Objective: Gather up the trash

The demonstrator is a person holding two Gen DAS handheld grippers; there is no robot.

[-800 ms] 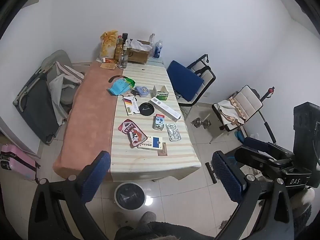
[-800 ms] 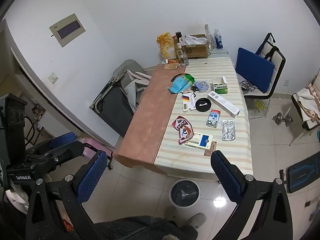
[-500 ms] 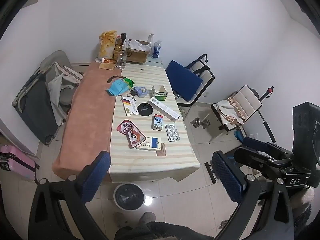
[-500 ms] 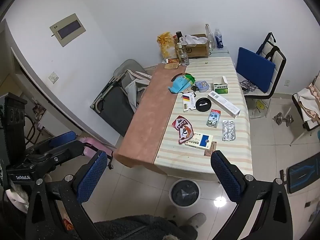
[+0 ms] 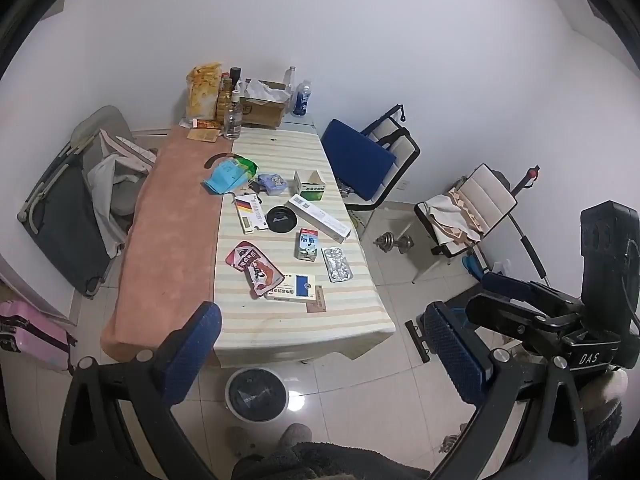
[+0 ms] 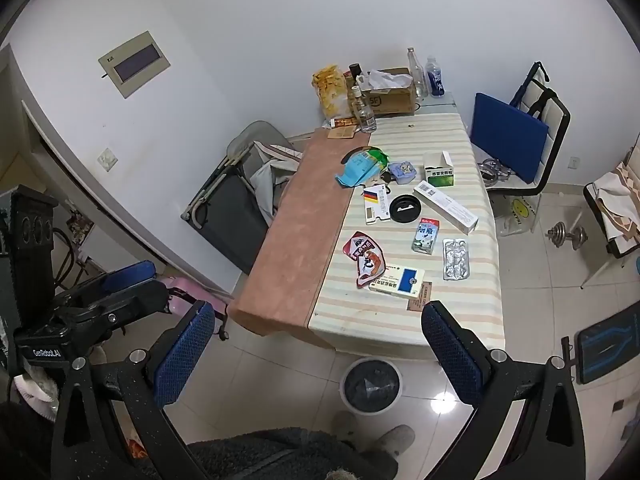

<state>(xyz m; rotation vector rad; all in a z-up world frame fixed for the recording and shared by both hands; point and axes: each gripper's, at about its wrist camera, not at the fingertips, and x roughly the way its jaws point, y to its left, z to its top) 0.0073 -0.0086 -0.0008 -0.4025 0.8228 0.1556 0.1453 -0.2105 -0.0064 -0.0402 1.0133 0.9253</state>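
Both grippers, left gripper and right gripper, hang with jaws spread wide and nothing between them, well short of the table. Trash lies scattered on its striped cloth: a red wrapper, milk carton, blister pack. Print on the packets is too small to read. The bin stands on the floor, its rim partly under the table's edge.

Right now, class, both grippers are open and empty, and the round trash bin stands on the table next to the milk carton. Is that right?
Not quite. The trash bin stands on the floor at the near end of the table, not on it; the right wrist view shows this. The rest holds: the left gripper and right gripper are open and empty, and the milk carton lies on the table.
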